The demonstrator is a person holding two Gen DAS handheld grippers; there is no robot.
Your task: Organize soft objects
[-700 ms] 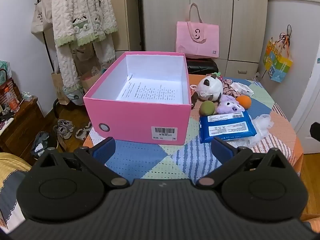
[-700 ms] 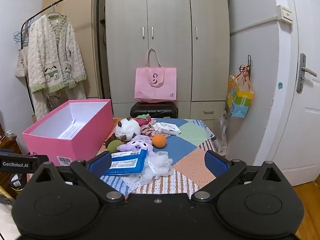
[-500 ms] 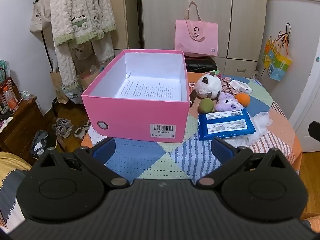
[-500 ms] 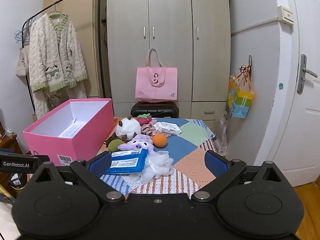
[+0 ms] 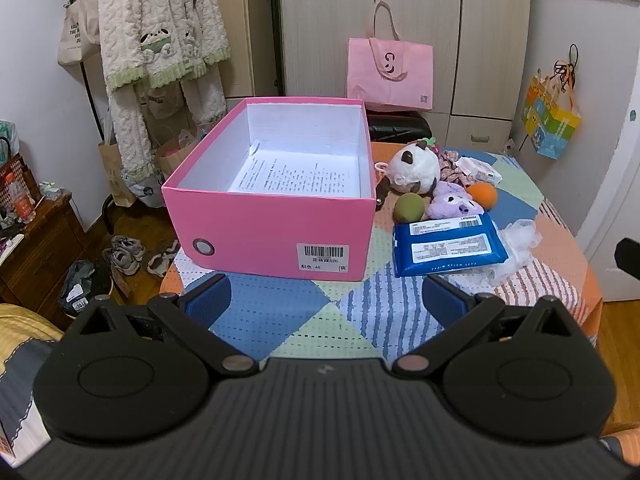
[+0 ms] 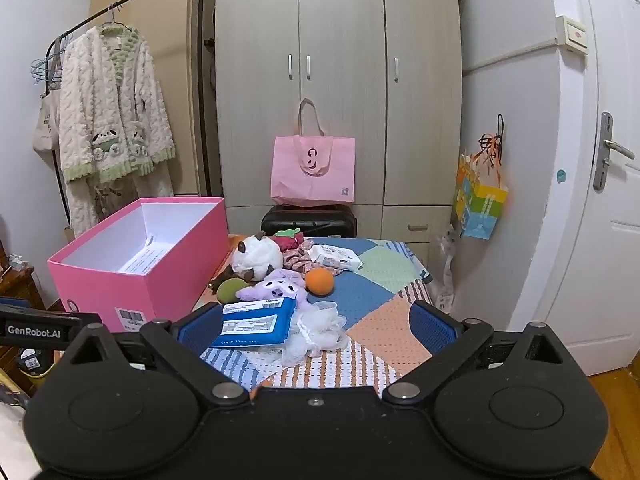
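Note:
An open pink box [image 5: 276, 236] [image 6: 132, 280] with a printed sheet inside stands on the left of a patchwork-covered table [image 5: 280, 320]. To its right lie a white plush [image 5: 412, 166] [image 6: 256, 256], a green ball [image 5: 409, 207], a purple plush [image 5: 452, 202] [image 6: 276, 288], an orange ball [image 5: 482, 195] [image 6: 319, 280], a blue wipes pack [image 5: 446, 246] [image 6: 256, 322] and a white mesh puff [image 5: 516, 248] [image 6: 316, 332]. My left gripper [image 5: 326, 298] hangs open in front of the box, holding nothing. My right gripper [image 6: 316, 326] stands open before the blue pack and puff, also with nothing between its fingers.
Behind the table stand a wardrobe [image 6: 340, 80], a pink tote bag [image 5: 390, 76] on a black case [image 6: 308, 218], and a clothes rack with a fleece robe [image 5: 160, 40]. A door [image 6: 600, 200] is at right. Shoes [image 5: 132, 254] and a wooden cabinet [image 5: 36, 248] sit at left.
The left wrist view has tilted down and pulled back a little, so the box and toys sit slightly higher and smaller. The right view has barely shifted. Both grippers stay open.

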